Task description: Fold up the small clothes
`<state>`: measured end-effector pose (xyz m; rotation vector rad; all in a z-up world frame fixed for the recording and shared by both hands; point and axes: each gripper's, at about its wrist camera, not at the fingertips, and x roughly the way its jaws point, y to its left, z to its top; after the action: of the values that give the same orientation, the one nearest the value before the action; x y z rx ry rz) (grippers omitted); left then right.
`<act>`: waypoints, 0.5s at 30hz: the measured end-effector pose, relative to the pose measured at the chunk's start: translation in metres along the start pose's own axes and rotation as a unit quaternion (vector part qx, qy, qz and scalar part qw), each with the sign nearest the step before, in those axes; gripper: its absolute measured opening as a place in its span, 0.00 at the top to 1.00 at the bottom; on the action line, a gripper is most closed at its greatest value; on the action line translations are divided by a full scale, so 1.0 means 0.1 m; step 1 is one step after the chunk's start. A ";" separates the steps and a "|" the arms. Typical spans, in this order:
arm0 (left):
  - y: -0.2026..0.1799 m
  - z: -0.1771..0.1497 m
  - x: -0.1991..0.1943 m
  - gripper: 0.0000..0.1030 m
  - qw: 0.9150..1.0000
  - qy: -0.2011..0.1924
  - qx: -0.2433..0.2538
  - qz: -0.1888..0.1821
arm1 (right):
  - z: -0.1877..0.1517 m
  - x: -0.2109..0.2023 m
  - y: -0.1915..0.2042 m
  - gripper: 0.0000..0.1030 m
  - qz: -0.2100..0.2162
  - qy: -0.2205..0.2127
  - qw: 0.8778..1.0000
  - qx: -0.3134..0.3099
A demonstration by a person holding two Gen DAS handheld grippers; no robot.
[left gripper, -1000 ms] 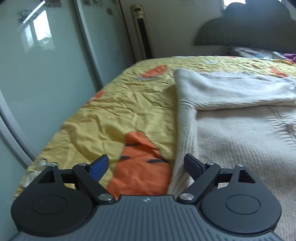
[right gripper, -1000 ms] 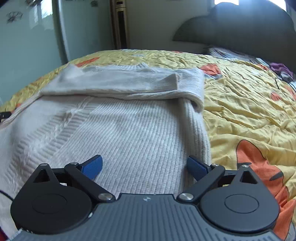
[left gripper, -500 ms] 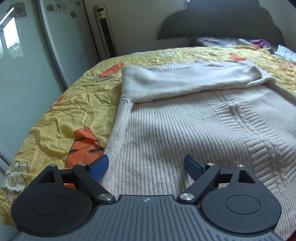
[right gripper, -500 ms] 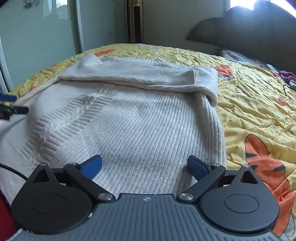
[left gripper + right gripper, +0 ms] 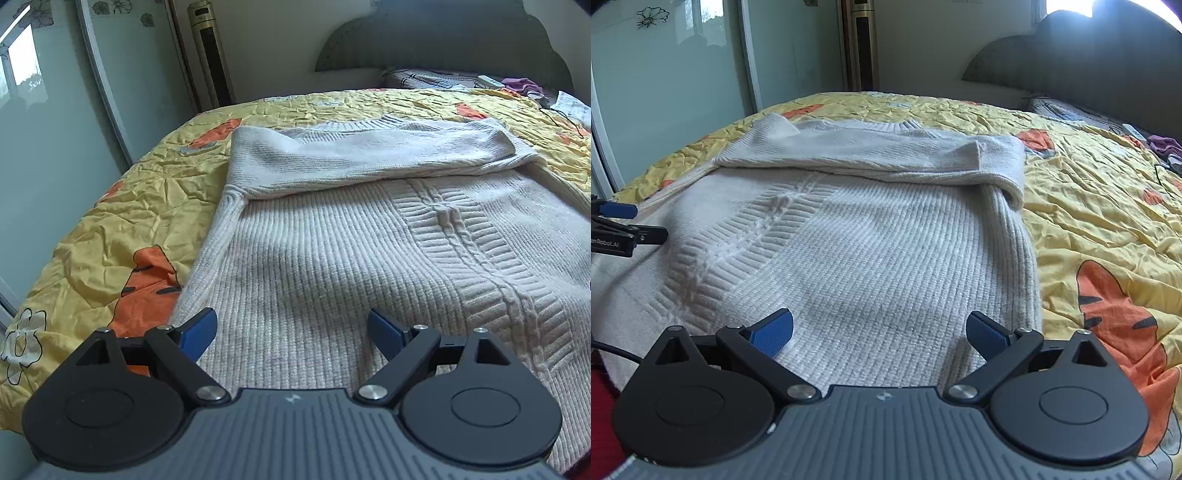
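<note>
A cream knitted sweater (image 5: 351,251) (image 5: 871,258) lies flat on the bed, its sleeves folded across the top (image 5: 369,155) (image 5: 871,151). A cable pattern runs down its middle. My left gripper (image 5: 291,328) hovers open over the sweater's near left part, nothing between its blue pads. My right gripper (image 5: 879,328) is open above the near right part, close to the sweater's right edge, also with nothing in it. The left gripper's fingers (image 5: 617,210) show at the left edge of the right wrist view, over the sweater's left side.
A yellow bedspread (image 5: 129,221) (image 5: 1108,206) with orange tiger prints covers the bed. A dark headboard (image 5: 443,37) stands at the far end, with pillows and small items (image 5: 517,85) below it. Sliding glass doors (image 5: 55,129) and a tower fan (image 5: 210,55) line the left wall.
The left gripper has swung right, from the sweater's left edge and bedspread to over the sweater body. The right view has shifted slightly, and the left gripper's fingers have come into it.
</note>
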<state>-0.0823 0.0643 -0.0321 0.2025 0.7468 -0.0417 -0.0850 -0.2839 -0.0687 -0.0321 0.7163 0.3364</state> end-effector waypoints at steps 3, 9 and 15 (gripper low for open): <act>0.01 -0.01 -0.01 0.13 1.000 0.001 -0.001 0.003 | 0.00 -0.03 0.04 0.02 0.004 -0.001 1.000 -0.007; 0.05 -0.01 -0.02 0.13 1.000 0.007 -0.007 0.001 | 0.00 -0.09 0.03 0.02 0.012 -0.003 1.000 -0.008; 0.14 -0.06 -0.12 0.13 1.000 -0.006 0.024 -0.004 | -0.04 -0.27 -0.13 0.02 0.017 -0.011 1.000 0.004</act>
<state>-0.0940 0.0785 -0.0257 0.2438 0.7355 -0.0690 -0.1020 -0.3046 -0.0550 -0.0082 0.6979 0.3650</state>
